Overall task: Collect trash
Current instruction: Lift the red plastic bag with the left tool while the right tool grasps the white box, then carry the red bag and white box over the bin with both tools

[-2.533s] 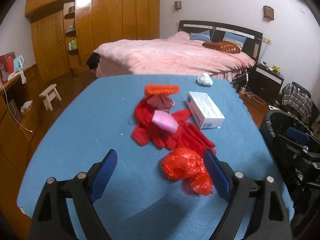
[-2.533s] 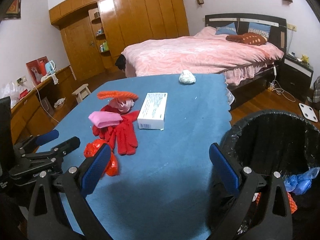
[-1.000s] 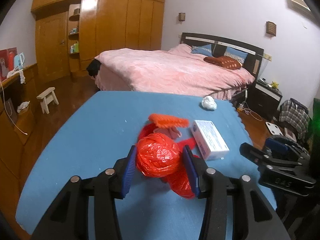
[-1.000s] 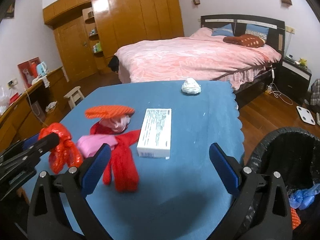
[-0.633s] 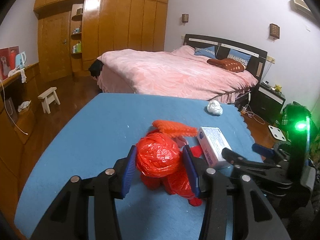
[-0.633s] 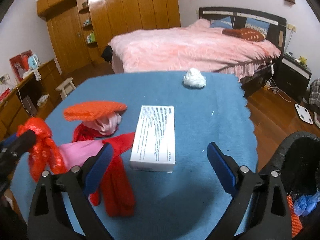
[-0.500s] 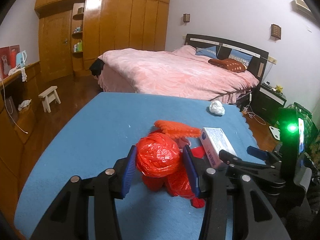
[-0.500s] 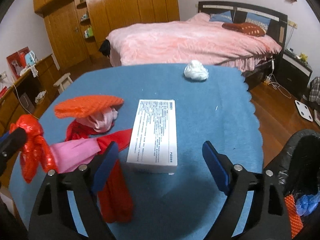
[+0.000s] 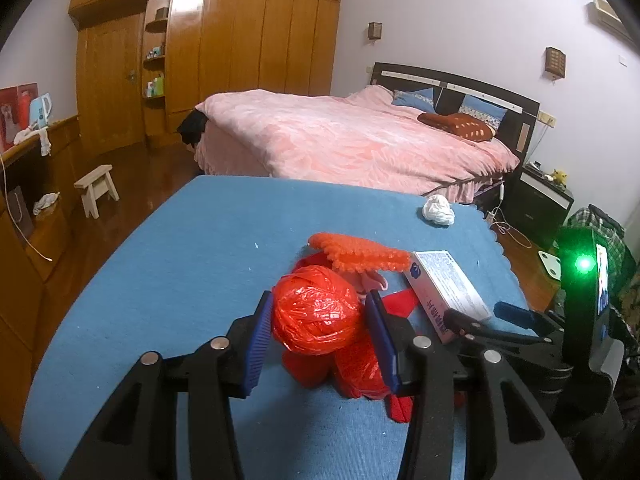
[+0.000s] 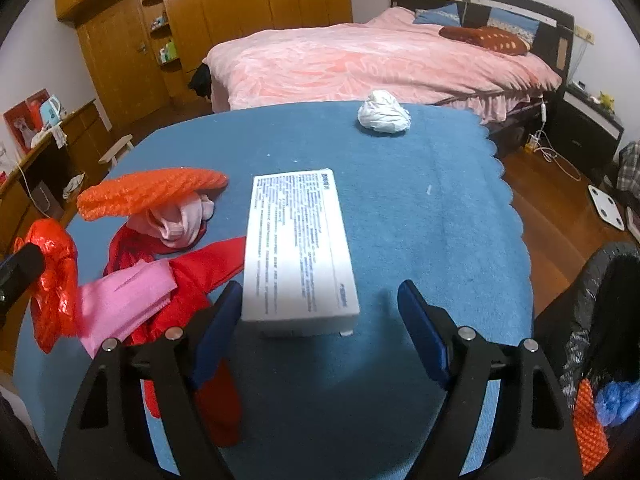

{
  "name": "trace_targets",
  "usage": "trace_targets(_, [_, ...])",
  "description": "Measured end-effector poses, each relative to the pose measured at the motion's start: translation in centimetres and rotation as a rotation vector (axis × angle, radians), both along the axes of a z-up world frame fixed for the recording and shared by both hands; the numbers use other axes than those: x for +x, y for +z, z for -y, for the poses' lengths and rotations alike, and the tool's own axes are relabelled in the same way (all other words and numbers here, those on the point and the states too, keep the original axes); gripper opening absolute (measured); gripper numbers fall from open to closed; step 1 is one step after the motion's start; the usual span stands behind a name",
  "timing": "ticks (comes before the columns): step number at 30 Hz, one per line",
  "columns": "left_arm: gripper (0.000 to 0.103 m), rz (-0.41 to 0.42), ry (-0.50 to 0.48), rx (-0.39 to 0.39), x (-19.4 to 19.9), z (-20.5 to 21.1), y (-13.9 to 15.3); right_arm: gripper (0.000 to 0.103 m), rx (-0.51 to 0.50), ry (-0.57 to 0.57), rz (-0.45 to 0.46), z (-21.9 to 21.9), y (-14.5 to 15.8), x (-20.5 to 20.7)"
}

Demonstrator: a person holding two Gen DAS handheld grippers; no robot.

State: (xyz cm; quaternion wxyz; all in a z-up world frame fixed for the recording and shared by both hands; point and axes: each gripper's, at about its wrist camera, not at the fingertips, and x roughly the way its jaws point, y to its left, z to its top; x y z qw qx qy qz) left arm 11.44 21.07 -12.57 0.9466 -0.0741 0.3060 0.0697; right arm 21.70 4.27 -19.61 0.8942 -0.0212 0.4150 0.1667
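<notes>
My left gripper (image 9: 318,334) is shut on a crumpled red plastic bag (image 9: 316,314) and holds it above the blue table (image 9: 192,264). The bag also shows at the left of the right wrist view (image 10: 54,276). My right gripper (image 10: 320,332) is open, its blue pads on either side of the near end of a white box (image 10: 298,248) that lies flat on the table. The box shows in the left wrist view (image 9: 446,292). A white crumpled wad (image 10: 384,117) lies at the table's far edge.
Red and pink cloths (image 10: 160,276) and an orange netted piece (image 10: 148,192) lie left of the box. A black-lined bin (image 10: 592,352) with trash stands off the table's right edge. A pink bed (image 10: 380,60) lies beyond the table.
My left gripper closed on the red bag and lifted it off the table. My right gripper moved forward and down over the near end of the white box.
</notes>
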Motion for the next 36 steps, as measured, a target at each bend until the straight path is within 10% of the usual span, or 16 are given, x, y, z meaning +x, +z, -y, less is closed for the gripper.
trace_targets(7, [0.046,-0.003,-0.002,0.004,0.0,0.0,-0.1,0.077,-0.001,0.021,-0.024,-1.3,-0.3,1.5])
trace_targets(12, [0.046,-0.005,-0.007,0.009,0.1,0.3,0.1,0.056,0.013,0.018,-0.065,-1.3,-0.8,2.2])
trace_targets(36, [0.046,0.039,-0.051,0.030,-0.7,2.7,2.7,0.054,0.092,0.043,0.043,2.4,5.8,-1.3])
